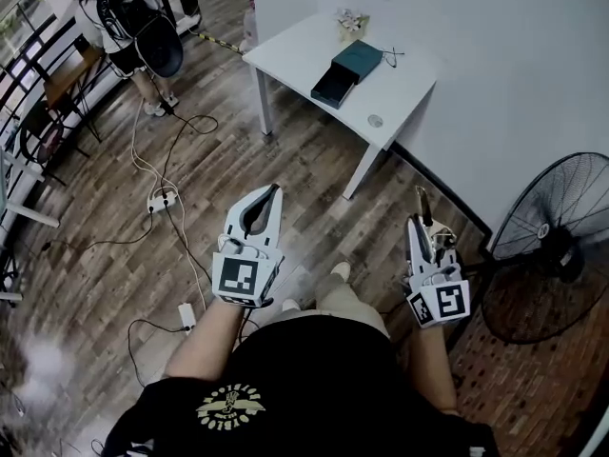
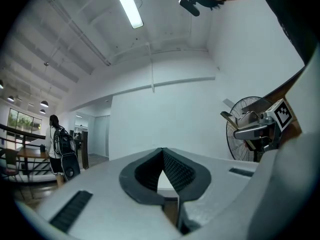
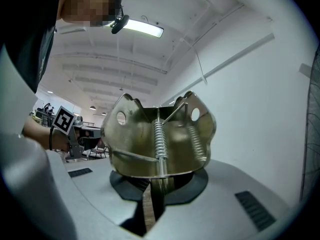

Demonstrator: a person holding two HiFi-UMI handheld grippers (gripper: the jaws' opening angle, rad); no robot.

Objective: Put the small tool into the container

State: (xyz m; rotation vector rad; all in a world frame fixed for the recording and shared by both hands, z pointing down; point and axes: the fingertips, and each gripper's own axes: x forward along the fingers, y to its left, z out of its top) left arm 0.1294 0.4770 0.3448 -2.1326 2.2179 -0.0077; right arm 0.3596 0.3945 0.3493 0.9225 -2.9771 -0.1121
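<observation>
Small tool [image 3: 159, 143] is clamped in our right tongs [image 1: 417, 228]. It's a brass-coloured folded metal piece with two coil springs and a hole in each upper lobe. Its lower stem is pinched between the pads and the body stands up out of the front of them. Right tongs are narrow, closed on it, pointing level.

Left tongs [image 1: 273, 191] are closed tip to tip with nothing between them, only the oval gap behind the tips. They also point level. We hold both over the wooden floor [image 1: 285, 150], well apart from each other.

Container [image 1: 346, 70], a dark teal box, sits on the white table [image 1: 409, 89] ahead of us. It lies across the middle, one end at the near-left edge. Tool and container are well apart; the tool is not in yet.

There's a small cluster of something [image 1: 352, 22] at the table's far corner, too small for us to identify. Standing fan [image 1: 552, 246] is just right of the right tongs. Person with a backpack [image 1: 124, 17] stands far left. Power strip [image 1: 163, 199] and cables lie on the floor.
</observation>
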